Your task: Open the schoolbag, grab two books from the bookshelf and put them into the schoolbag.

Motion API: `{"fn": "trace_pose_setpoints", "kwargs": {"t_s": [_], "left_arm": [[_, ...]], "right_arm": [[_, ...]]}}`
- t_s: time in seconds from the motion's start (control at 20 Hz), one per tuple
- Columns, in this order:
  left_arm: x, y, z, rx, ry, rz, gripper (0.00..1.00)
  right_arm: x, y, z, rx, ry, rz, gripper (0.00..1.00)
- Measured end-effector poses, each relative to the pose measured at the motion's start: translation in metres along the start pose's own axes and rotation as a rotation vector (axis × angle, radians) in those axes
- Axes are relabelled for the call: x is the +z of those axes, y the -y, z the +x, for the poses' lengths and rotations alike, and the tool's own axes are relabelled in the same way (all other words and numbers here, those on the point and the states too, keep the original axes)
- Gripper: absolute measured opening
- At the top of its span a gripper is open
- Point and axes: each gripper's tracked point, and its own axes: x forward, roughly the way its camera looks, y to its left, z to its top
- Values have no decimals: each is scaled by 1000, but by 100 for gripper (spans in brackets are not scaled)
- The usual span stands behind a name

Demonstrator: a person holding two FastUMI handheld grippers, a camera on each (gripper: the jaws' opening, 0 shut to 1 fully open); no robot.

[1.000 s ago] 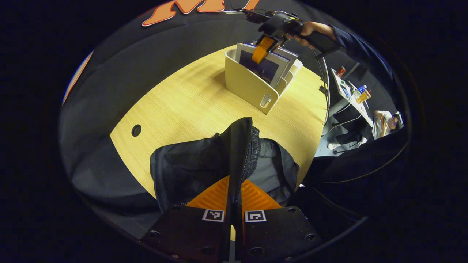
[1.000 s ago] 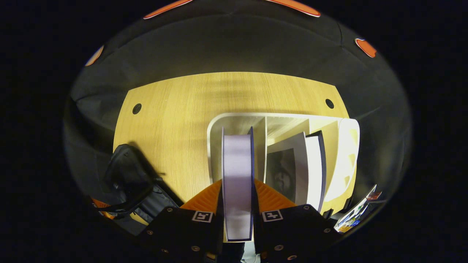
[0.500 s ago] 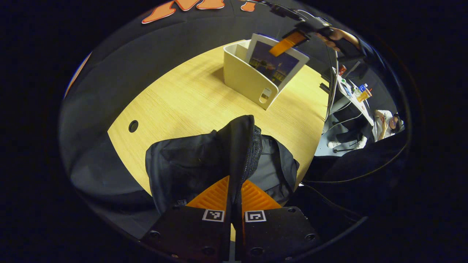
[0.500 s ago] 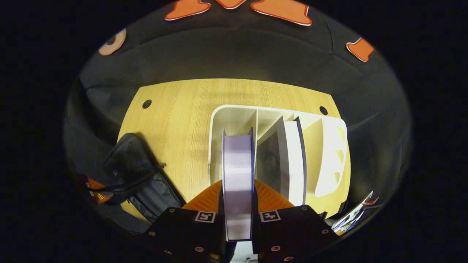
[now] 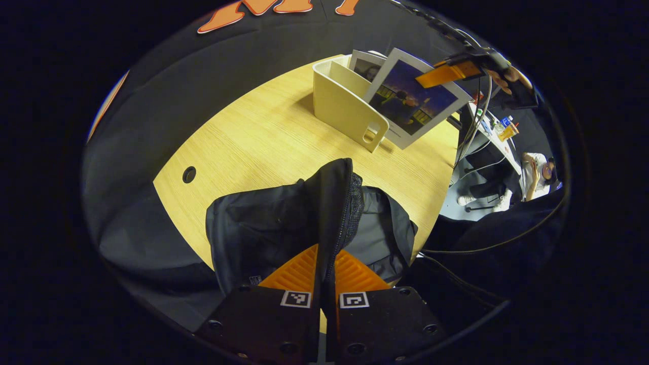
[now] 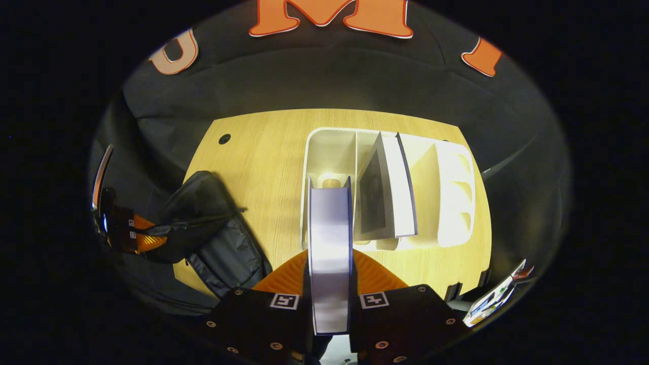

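The left tool (image 5: 325,263) is pressed together on a raised flap of the black schoolbag (image 5: 263,233), both fingers pinching the zippered edge and holding it up above the rest of the bag, which lies slumped on the near end of the wooden tabletop (image 5: 253,142). In the right gripper view, the right tool (image 6: 329,274) pinches a book (image 6: 329,243) edge-on between its two fingers, lifted clear above the cream bookshelf (image 6: 456,192). From the left gripper view that same book hangs tilted beside the bookshelf (its cover a dark evening photograph with a white border). A second book (image 6: 388,195) leans in one of the middle compartments. The schoolbag sits well apart from the bookshelf, toward the tabletop's other end.
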Motion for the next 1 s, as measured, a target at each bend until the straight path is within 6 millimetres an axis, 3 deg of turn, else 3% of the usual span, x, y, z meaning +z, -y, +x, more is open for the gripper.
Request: {"fn": "trace_pose_setpoints", "kwargs": {"t_s": [0.5,1.0], "left_arm": [[2,3,6,-3,17,-40,6],[20,12,12,-6,70,-88,6]], "right_arm": [[-65,17,-36,58,54,132,29],[-118,3,-58,227,110,325,29]]}}
